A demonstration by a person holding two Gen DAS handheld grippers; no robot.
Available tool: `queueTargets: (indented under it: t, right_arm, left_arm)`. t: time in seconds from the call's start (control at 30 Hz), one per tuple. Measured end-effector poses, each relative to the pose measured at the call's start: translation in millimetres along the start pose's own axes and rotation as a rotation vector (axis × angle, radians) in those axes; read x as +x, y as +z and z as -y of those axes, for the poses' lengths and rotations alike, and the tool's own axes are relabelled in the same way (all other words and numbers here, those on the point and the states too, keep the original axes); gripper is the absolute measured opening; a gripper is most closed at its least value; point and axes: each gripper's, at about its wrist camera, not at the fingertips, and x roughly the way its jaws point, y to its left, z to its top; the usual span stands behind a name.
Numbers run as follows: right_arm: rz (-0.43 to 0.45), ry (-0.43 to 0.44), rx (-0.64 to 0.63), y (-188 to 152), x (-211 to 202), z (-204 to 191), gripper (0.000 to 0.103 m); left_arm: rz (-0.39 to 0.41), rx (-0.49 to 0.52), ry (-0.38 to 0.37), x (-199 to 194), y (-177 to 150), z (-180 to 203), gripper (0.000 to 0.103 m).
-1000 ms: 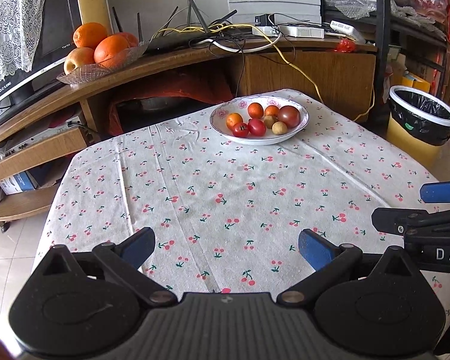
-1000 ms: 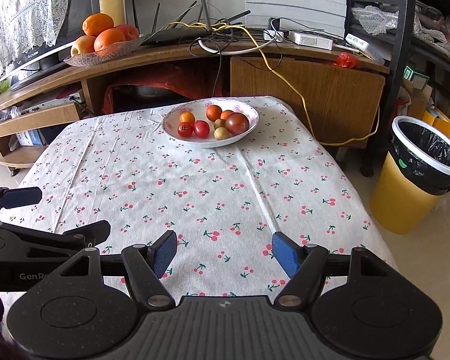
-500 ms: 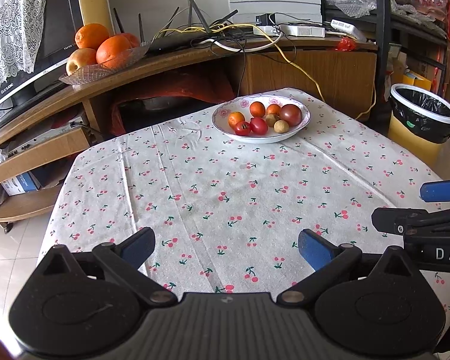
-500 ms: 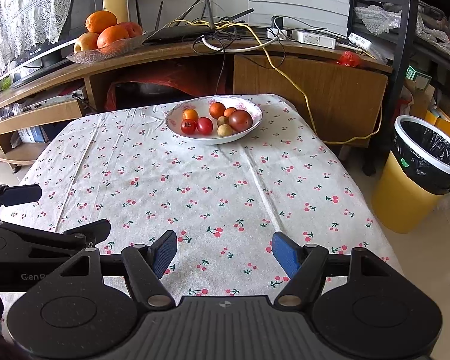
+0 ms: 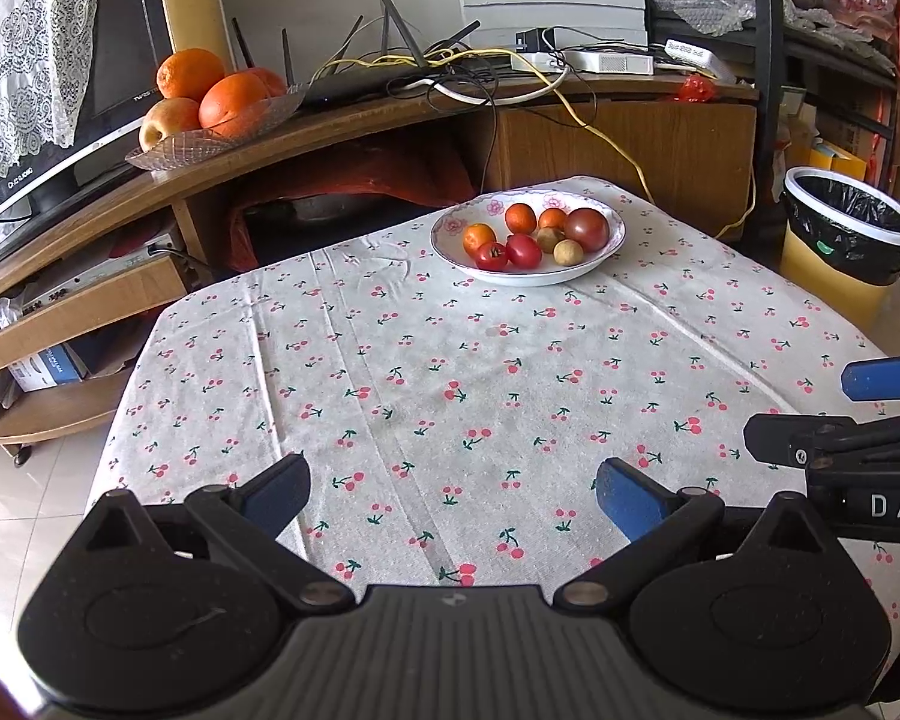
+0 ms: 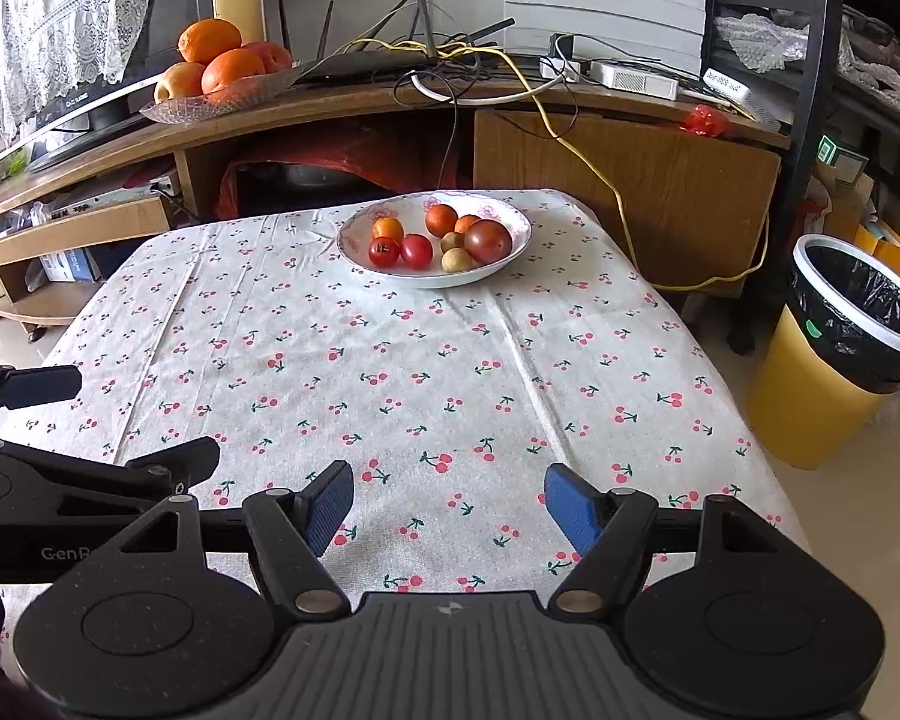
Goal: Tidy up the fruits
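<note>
A white floral bowl (image 5: 612, 240) (image 6: 510, 217) stands at the table's far end. It holds several small fruits: orange ones, red tomatoes (image 5: 523, 251) (image 6: 417, 251), a large dark red one (image 5: 587, 229) (image 6: 488, 241) and small tan ones. My left gripper (image 5: 453, 495) is open and empty over the near table edge. My right gripper (image 6: 449, 507) is open and empty beside it, and shows at the right of the left wrist view (image 5: 810, 414).
The table has a cherry-print cloth (image 5: 450, 360). A glass dish of oranges and an apple (image 5: 210, 102) sits on the wooden TV stand behind, with routers and cables. A yellow bin with a black liner (image 6: 846, 348) stands right of the table.
Both grippers have drifted slightly back and up from the bowl, so it looks a little farther away. Both stay open and empty.
</note>
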Motion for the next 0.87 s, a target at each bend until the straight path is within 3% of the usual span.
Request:
queueTargets:
  t: [0.87]
  right_arm:
    - [-0.002,-0.001,-0.010,-1.4,-1.4,-2.8,0.066]
  left_arm:
    - [0.012,0.011,0.023,-5.3,-3.4,-0.2,0.103]
